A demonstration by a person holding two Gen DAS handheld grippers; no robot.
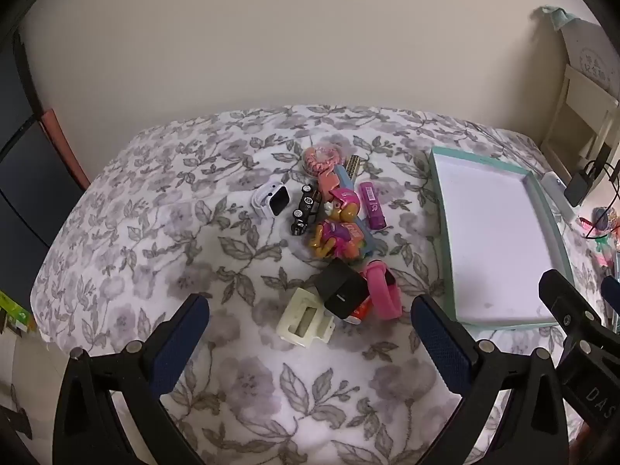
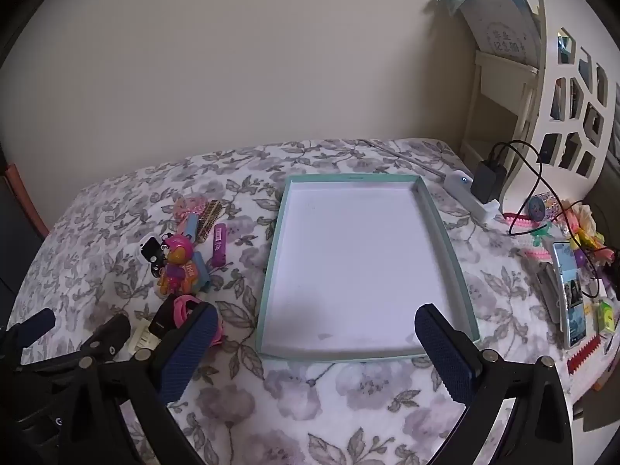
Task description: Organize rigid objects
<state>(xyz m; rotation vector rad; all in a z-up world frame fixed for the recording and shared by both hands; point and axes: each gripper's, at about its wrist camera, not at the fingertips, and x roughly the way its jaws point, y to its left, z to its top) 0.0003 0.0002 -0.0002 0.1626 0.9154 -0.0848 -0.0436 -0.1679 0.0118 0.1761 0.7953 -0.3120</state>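
left gripper (image 1: 310, 321) spread wide, ribbed blue pads, nothing between them; it hangs over a cream plastic block (image 1: 306, 321) and black cube (image 1: 341, 288). right gripper (image 2: 316, 333) likewise spread, over the shallow teal-rimmed tray (image 2: 441, 217), white inside. toy pile (image 1: 337, 213) lies left of the tray on a fuzzy floral blanket (image 1: 155, 232); lower items overlap, hard to separate.

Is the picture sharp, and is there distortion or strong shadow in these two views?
Left wrist view: strong fisheye bending with dark corners; the toys look fairly sharp under soft, dim light. Right wrist view: same bending; the tray floor is pale and even, without glare, with only faint shadows.
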